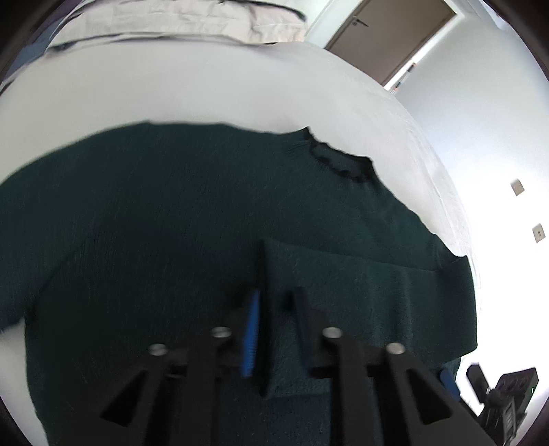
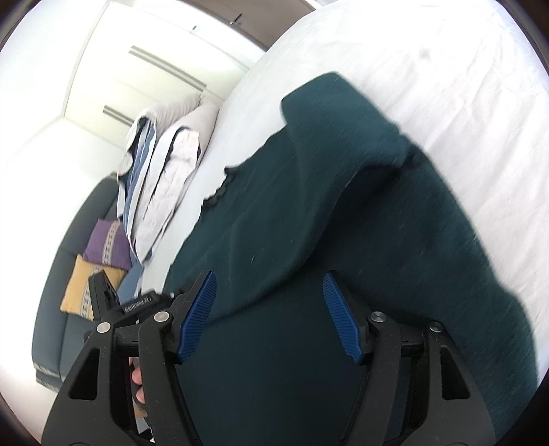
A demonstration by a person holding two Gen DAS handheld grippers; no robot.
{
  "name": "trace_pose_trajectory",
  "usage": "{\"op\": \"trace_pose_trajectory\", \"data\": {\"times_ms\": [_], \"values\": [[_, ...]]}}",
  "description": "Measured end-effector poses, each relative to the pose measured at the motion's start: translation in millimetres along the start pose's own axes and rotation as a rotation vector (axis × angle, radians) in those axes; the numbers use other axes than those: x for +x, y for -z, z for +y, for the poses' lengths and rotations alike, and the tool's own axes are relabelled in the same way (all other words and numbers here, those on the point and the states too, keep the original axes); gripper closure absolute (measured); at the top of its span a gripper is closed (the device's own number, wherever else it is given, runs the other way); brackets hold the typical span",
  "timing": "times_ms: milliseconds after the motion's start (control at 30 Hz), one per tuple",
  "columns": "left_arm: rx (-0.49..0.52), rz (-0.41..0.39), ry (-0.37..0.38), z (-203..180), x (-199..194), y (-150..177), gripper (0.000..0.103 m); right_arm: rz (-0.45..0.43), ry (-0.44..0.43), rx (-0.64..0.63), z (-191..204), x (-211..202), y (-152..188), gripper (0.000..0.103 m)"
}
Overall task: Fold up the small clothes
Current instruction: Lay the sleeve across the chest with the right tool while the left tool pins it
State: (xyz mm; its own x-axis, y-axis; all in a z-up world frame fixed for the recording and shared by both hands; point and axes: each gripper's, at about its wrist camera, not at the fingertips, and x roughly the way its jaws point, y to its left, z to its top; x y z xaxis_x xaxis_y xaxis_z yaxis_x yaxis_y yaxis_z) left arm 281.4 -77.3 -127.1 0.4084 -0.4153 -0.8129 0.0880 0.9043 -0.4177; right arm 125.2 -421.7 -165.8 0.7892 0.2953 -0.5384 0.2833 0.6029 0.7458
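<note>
a dark green knitted sweater lies spread across the white-sheeted bed, its ruffled neckline toward the bed's right edge. the left hand-held gripper has its black fingers drawn close on a folded strip of the sweater, a sleeve by the look of it, which stands pinched between the blue ribbed pad and the opposite finger. pale folded bedding sits at the bed's far edge. beyond it a brown door meets a white wall.
</note>
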Motion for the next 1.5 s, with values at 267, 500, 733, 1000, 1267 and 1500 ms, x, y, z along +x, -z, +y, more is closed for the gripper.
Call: {"op": "trace_pose_trajectory", "data": {"times_ms": [267,500,733,1000,1267,1500], "values": [[0.033,-0.159,0.02,-3.4,-39.5,-16.2,0.099,-0.065,-0.032,0.147,-16.2,5.2,-46.6,0.039],[0.01,-0.133,-0.003,6.7,-30.3,-13.9,0.093,-0.088,-0.038,0.244,-33.9,13.8,-68.4,0.039],[0.011,-0.072,0.001,8.4,0.1,1.7,0.058,-0.076,-0.006,0.164,-33.6,14.3,-62.9,0.04],[0.139,-0.073,-0.068,-20.4,10.1,4.1,0.086,-0.088,0.026,0.126,-27.3,17.8,-61.0,0.04],[0.146,-0.162,-0.042,-23.5,-16.5,-2.5,0.095,-0.126,0.011,0.14,-28.7,15.6,-62.2,0.042],[0.087,-0.199,-0.04,-10.5,-13.9,-21.3,0.095,-0.203,0.015,0.216,-43.6,5.5,-72.4,0.054]]}}
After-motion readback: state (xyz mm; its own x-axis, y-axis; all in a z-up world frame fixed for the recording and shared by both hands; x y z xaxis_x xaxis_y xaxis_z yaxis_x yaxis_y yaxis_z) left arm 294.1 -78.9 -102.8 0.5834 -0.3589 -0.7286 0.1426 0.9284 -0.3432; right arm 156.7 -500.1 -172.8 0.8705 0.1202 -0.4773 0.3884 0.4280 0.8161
